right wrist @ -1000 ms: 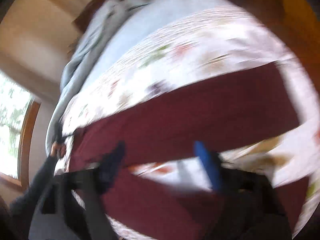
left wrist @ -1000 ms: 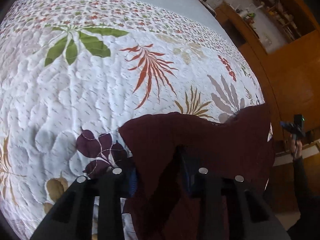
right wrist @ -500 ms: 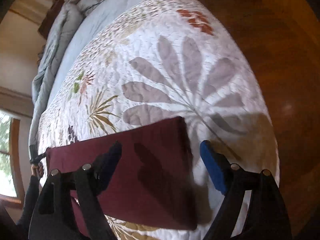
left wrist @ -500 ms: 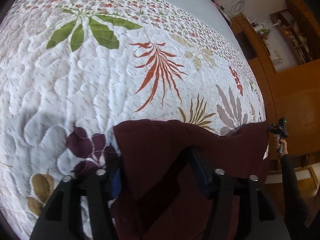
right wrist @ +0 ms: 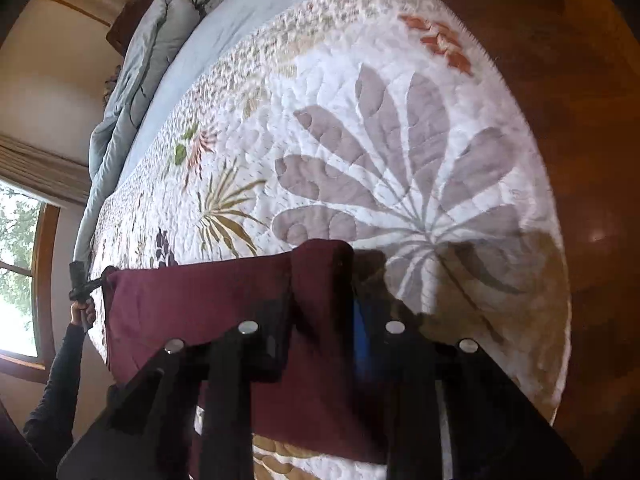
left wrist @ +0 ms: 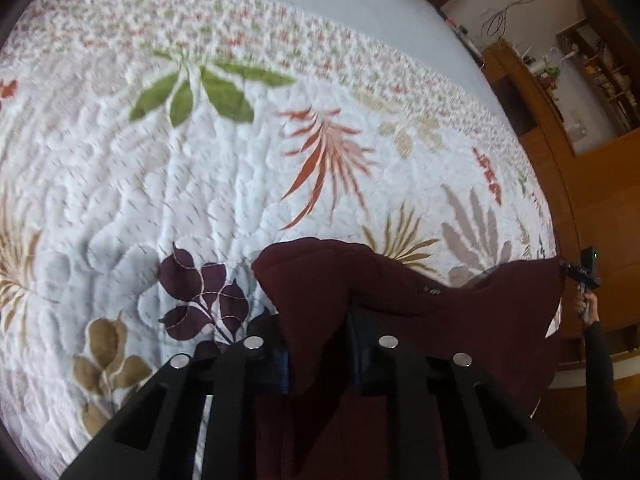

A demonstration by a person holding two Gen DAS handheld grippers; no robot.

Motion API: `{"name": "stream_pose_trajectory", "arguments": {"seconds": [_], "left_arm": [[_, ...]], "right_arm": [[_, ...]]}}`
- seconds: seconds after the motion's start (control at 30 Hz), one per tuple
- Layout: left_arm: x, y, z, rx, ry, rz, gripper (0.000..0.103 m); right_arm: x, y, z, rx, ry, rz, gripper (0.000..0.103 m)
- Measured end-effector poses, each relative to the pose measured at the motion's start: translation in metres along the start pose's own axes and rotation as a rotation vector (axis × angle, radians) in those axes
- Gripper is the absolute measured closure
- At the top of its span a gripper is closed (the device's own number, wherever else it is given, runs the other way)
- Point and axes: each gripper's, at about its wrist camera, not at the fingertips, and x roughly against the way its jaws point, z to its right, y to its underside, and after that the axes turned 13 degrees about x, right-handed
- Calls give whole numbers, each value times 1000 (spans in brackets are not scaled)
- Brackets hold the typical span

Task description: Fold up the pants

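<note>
The dark maroon pants point(left wrist: 460, 304) lie across the near part of a white quilted bedspread point(left wrist: 200, 184) with a leaf print. My left gripper point(left wrist: 318, 344) is shut on the pants' left corner, and the cloth bunches up between its fingers. In the right wrist view my right gripper point(right wrist: 320, 320) is shut on the pants' point(right wrist: 192, 312) right corner, which is pinched into a raised fold. The cloth stretches between the two grippers. The other gripper shows small at the far edge in each view: the right one point(left wrist: 584, 276) and the left one point(right wrist: 82, 284).
The bed point(right wrist: 400, 140) ends at its right edge over a wooden floor point(right wrist: 580, 120). A grey duvet point(right wrist: 148, 60) is bunched at the head of the bed. A wooden shelf unit point(left wrist: 592, 80) stands on the far right. A window point(right wrist: 16, 280) is on the left.
My right gripper was open over the pants' corner and has shut on it. My left gripper kept its hold and lifted back a little; the cloth bunches higher.
</note>
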Motion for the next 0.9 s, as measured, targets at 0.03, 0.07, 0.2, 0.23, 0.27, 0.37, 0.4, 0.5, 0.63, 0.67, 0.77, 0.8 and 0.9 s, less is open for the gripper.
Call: {"name": "stream_pose_trajectory", "arguments": {"seconds": [0.03, 0.07, 0.2, 0.23, 0.27, 0.37, 0.4, 0.5, 0.63, 0.67, 0.77, 0.8, 0.9], "left_arm": [[7, 2, 2, 2, 10, 22, 84], [12, 4, 4, 1, 17, 39, 84], [40, 13, 15, -8, 46, 108, 85], [47, 16, 19, -13, 53, 122, 86], [55, 19, 23, -21, 62, 137, 86], [81, 31, 36, -39, 87, 181, 86], [87, 35, 41, -46, 91, 189, 86], [111, 51, 57, -80, 105, 219, 86], [142, 80, 68, -117, 129, 258, 86], [149, 89, 70, -127, 134, 265, 86], [165, 120, 71, -149, 156, 284, 86], [168, 131, 69, -151, 159, 284, 86], [170, 167, 57, -155, 145, 279, 86]], "right_arm": [[8, 4, -1, -3, 6, 22, 79], [13, 6, -3, -5, 11, 35, 79], [37, 17, -19, 12, 41, 80, 80], [44, 20, -24, 16, 50, 93, 81], [52, 24, -29, 19, 60, 107, 81], [72, 37, -39, 22, 87, 140, 82], [78, 42, -42, 26, 102, 146, 82], [98, 56, -51, 29, 129, 169, 82], [122, 86, -59, 32, 161, 198, 82], [124, 96, -61, 35, 172, 199, 82], [129, 129, -66, 33, 195, 207, 82], [130, 140, -68, 28, 193, 217, 82], [134, 188, -80, 25, 205, 261, 82]]}}
